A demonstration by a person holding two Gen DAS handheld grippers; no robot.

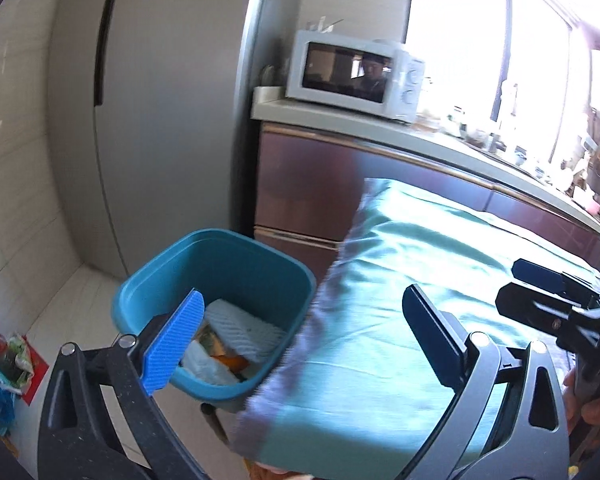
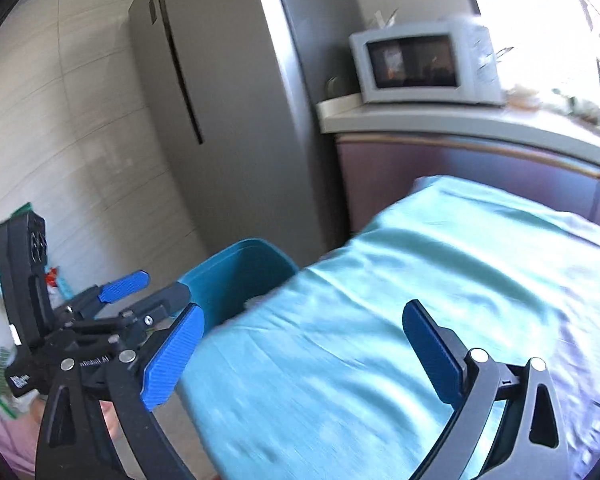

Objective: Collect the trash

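A: Where do we stand with the trash?

B: We'd judge we are between pieces. The bin (image 1: 216, 308) sits just off the tabletop's (image 1: 400, 312) left end, and in the left wrist view it already holds crumpled white paper (image 1: 242, 326) with something orange (image 1: 232, 361) beneath it.

A: And our jaws?

B: Both sets stand wide apart with nothing between them. The left gripper (image 1: 300, 340) hangs over the corner where bin and tabletop meet; its left pad lies across the bin's mouth, its right pad over the green cloth. The right gripper (image 2: 304, 356) is over the cloth, further along, with the left one showing at its lower left.

A: Anything left on the cloth to pick up?

B: None that we can see. The stretch in view looks bare, though both pictures are smeared, so small scraps could escape us.

A: So what does the next move call for?

B: We think a search. There is a coloured heap (image 1: 4, 376) on the floor by the wall, left of the bin, wrappers or bags by the look of it; whether it counts as trash we cannot tell. If it does, we would lower an open gripper there, close on one piece, and carry it back over the bin's rim.
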